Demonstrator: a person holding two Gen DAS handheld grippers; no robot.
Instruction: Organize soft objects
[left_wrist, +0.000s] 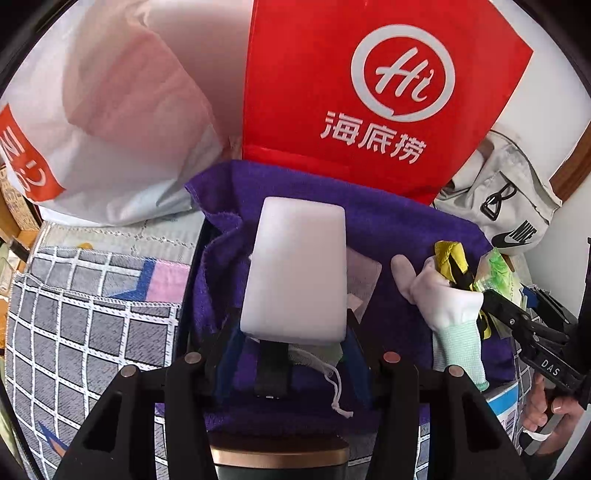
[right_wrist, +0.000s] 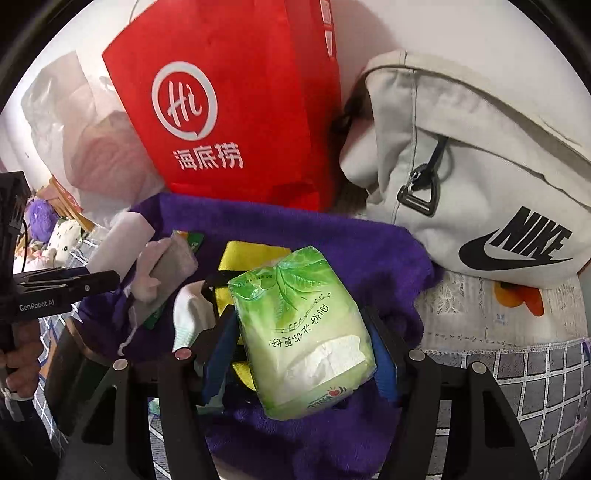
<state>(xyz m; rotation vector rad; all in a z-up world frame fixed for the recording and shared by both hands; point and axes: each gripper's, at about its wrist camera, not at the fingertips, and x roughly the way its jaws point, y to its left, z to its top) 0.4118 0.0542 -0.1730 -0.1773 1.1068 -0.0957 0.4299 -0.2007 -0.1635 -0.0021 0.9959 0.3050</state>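
Left wrist view: the left gripper (left_wrist: 293, 332) clenches a white foam block (left_wrist: 295, 273) above the purple towel (left_wrist: 399, 229). The right gripper (right_wrist: 301, 332) grasps a green plastic tissue pack (right_wrist: 303, 328). Lower both gently, clear of the white knit glove (left_wrist: 450, 306); beyond stands the red paper bag (left_wrist: 332, 92).

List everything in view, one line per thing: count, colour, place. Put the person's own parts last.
sponge block: one, white, held in the left gripper above the towel
tissue pack: one, green, held in the right gripper
towel: one, purple, spread under the small items
glove: one, white, on the towel
strap: one, yellow and black, on the towel
drawstring pouch: one, pale, on the towel
paper bag: one, red, standing behind the towel
plastic bag: one, white, left of the red bag
Nike bag: one, off-white, right of the red bag
checked cloth: one, grey and white, under the towel
left gripper: black, shut on the sponge block
right gripper: black, shut on the tissue pack
hand: one, on the right gripper's handle
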